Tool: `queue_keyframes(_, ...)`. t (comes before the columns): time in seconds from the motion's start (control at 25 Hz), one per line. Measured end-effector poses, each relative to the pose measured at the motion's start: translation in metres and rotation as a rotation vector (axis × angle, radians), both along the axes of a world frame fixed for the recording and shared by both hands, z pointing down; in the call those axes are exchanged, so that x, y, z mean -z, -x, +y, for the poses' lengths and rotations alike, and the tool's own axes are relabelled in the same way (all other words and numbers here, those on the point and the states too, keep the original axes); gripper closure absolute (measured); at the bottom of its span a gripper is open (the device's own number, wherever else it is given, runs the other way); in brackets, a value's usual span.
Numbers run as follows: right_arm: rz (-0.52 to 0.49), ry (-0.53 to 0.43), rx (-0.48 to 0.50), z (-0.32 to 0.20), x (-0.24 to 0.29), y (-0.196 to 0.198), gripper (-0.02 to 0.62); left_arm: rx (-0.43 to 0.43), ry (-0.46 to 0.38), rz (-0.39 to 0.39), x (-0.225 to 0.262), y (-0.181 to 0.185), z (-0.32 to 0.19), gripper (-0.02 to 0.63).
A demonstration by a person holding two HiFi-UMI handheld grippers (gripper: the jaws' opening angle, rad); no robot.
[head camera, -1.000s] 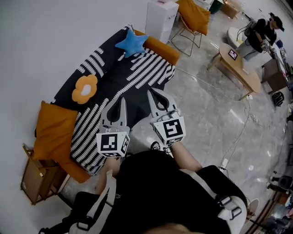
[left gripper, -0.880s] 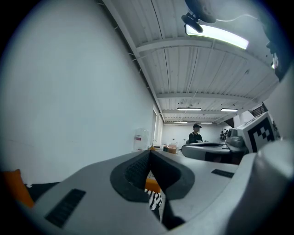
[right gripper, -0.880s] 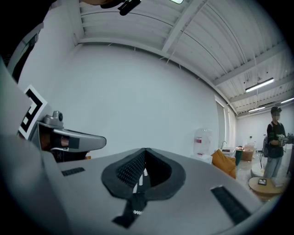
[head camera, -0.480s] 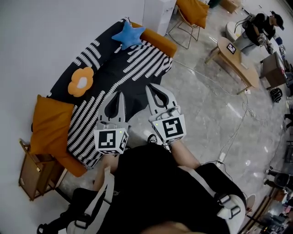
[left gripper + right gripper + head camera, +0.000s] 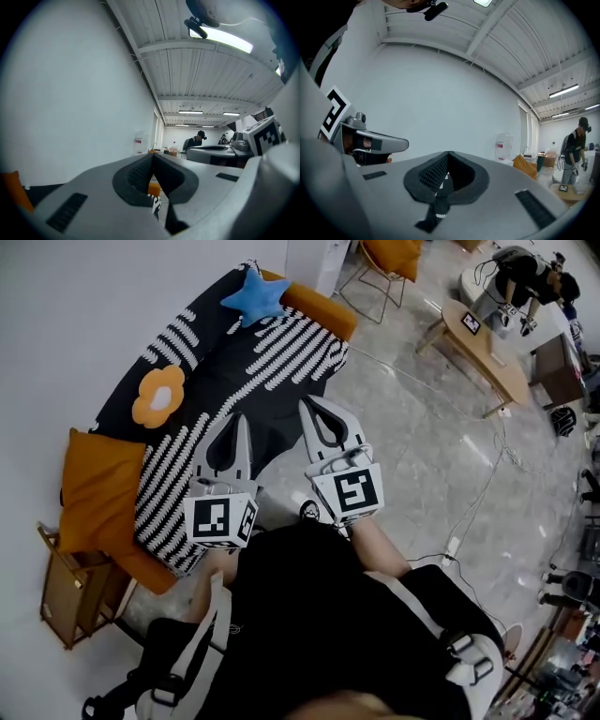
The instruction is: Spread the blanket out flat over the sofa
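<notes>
left tool (image 5: pixel 242 418), right tool (image 5: pixel 311 404) both pinched together, empty. blanket (image 5: pixel 281 362) soft, light, floppy; I'd grab corners at front hem, probably.

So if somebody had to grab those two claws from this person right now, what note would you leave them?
Left claw: shut, with a bit of the blanket pinched at its near edge.
Right claw: shut on that same edge.
Things: the blanket, black with white stripes, lies over the seat and back of the sofa. A flower cushion and a star cushion lie on top of it. An orange pillow sits at the near end.
Done: most of the sofa is covered.
Left: probably lay the held edge down over the front, let go, then check for folds.
</notes>
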State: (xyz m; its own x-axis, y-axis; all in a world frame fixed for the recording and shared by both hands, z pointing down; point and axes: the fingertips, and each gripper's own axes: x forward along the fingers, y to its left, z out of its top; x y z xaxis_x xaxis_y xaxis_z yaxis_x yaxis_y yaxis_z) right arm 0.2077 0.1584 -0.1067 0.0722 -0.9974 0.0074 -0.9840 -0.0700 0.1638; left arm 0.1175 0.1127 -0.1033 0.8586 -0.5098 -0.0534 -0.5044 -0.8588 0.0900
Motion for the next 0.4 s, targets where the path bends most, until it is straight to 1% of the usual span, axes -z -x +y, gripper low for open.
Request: queue_keyframes(0.4, 0.005, -0.007, -0.019, 0.0036, -0.0001, -0.0106, 0.588, -0.010, -0.003, 0.000, -0.0008, -0.0075, 0.0026, 0.584)
